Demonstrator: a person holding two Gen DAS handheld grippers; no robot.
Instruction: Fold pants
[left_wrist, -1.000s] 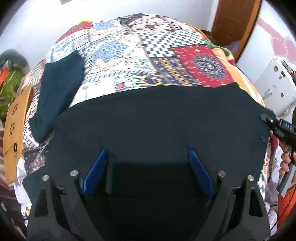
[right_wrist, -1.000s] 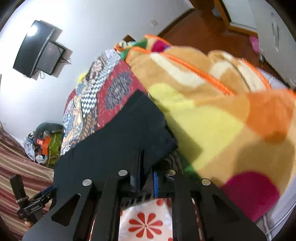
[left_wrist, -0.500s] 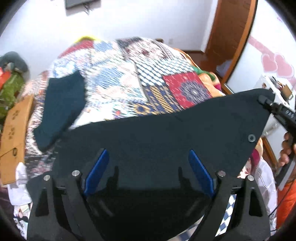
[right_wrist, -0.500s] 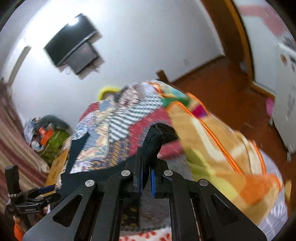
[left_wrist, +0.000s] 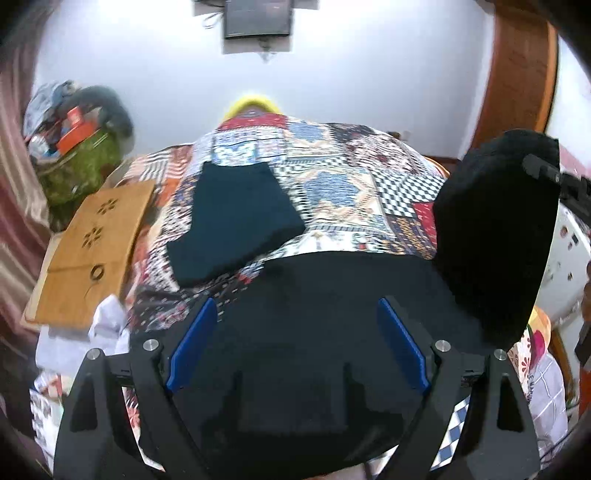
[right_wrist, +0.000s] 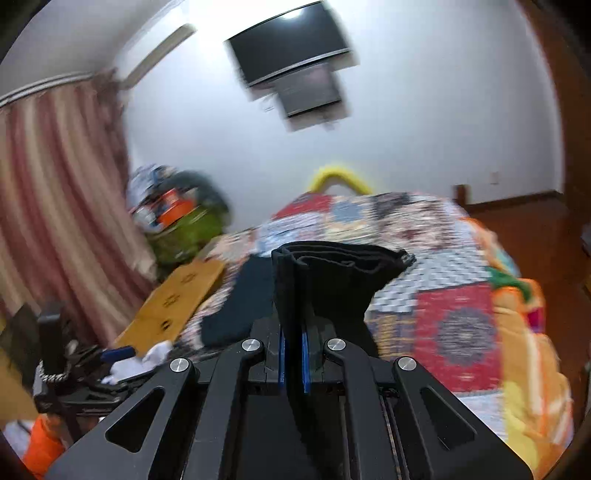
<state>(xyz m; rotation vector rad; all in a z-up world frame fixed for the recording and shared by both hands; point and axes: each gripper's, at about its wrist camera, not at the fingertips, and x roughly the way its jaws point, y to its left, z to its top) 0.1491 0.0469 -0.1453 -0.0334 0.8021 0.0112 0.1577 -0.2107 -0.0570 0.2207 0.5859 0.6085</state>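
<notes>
While left gripper (left_wrist: 295, 347) gapes, right gripper (right_wrist: 291, 363) pinches pants (right_wrist: 332, 280)

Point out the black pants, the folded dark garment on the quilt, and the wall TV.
black pants (right_wrist: 332, 280): right wrist view, lifted end.
folded dark garment (left_wrist: 236, 221): left wrist view, its middle.
wall TV (right_wrist: 291, 55): right wrist view, screen.
</notes>
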